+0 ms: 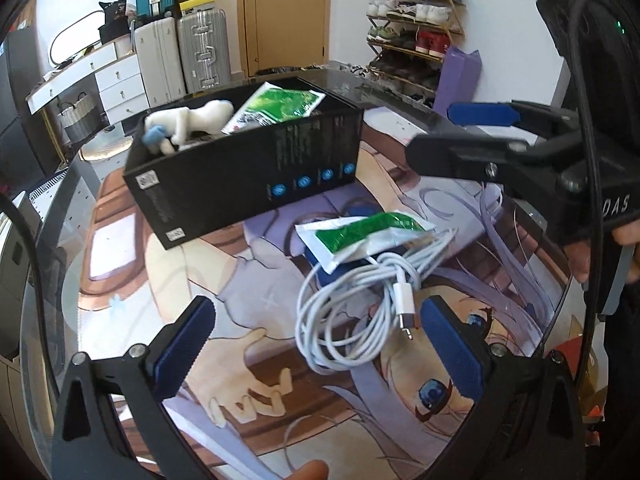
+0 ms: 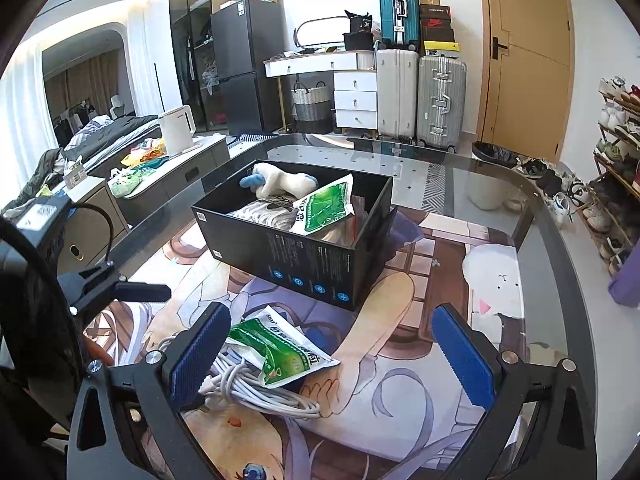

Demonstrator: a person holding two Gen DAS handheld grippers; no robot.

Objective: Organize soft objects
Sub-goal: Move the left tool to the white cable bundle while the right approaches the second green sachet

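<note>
A glass table [image 2: 500,184] stands in a bedroom, and a printed anime mat [image 1: 132,280] covers its near part. The left gripper [image 1: 316,346] is spread wide and empty, above a coiled white cable [image 1: 352,312]. The right gripper [image 2: 332,354] is also spread wide and holds nothing; its left finger is just beside a green-and-white pouch [image 2: 276,352]. This pouch lies on top of the cable, over a small blue thing that is mostly hidden. Behind them a black box [image 2: 304,256] stands open on the mat. Inside it are a white plush toy [image 2: 276,184] with blue parts and a second green pouch [image 2: 326,208], which leans tilted. Suitcases [image 2: 420,96] and a wooden door [image 2: 532,56] are by the far wall.
</note>
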